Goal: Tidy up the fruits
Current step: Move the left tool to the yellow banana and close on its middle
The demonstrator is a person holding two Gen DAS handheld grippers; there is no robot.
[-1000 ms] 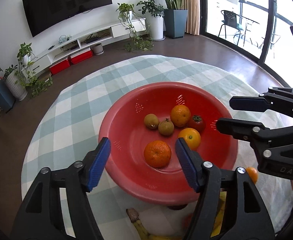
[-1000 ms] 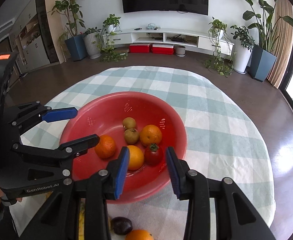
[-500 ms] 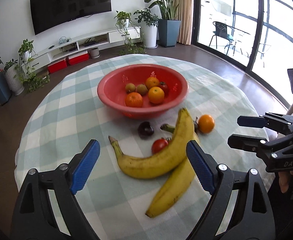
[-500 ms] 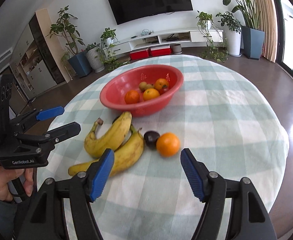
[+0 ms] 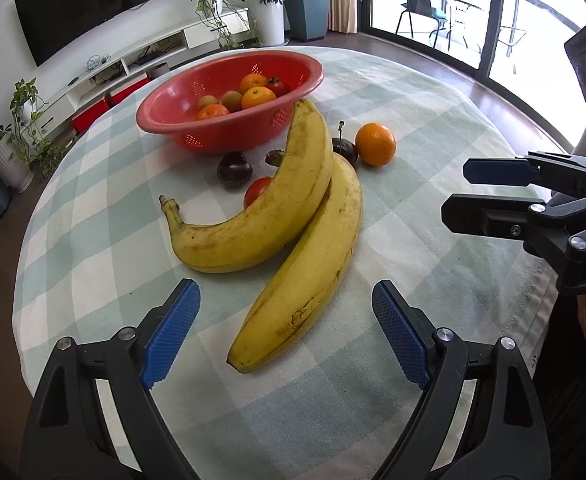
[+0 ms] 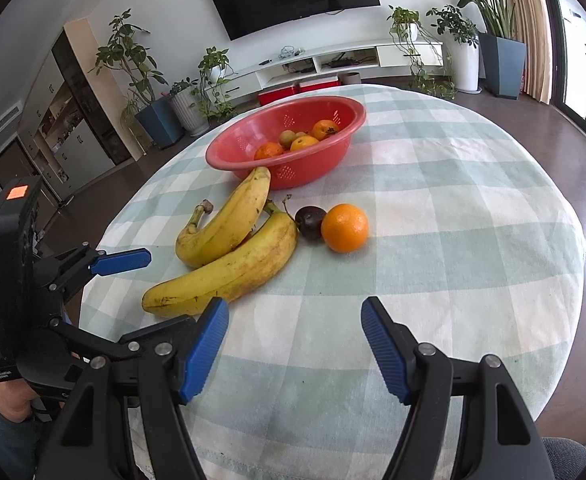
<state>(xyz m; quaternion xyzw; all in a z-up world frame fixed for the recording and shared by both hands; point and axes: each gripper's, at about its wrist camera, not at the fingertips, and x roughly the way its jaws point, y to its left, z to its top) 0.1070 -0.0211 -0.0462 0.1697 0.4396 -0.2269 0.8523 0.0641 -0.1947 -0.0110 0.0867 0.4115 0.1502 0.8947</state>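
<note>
On the round table with its checked cloth (image 5: pixel 433 216), the left wrist view runs from the red bowl (image 5: pixel 197 128) at upper left, holding oranges, small greenish fruits and a tomato, down to two bananas. The curved banana (image 5: pixel 277 200) leans over the longer banana (image 5: pixel 317 264), whose near tip lies between the blue pads of the left gripper (image 5: pixel 285 332); its jaws stand wide apart and touch nothing. Only this view shows a dark plum (image 5: pixel 233 169) and a red tomato (image 5: pixel 257 196) tucked behind the curved banana. Further right sit a second dark fruit (image 5: pixel 345 150) and a loose orange (image 5: pixel 375 144), touching or nearly so. At the right edge the right gripper (image 5: pixel 489 192) shows side on, released and empty. The right wrist view hides the tomato and first plum behind the bananas, but shows the left gripper (image 6: pixel 133 280) at its left edge and the right gripper (image 6: pixel 295 344) spread over bare cloth.
</note>
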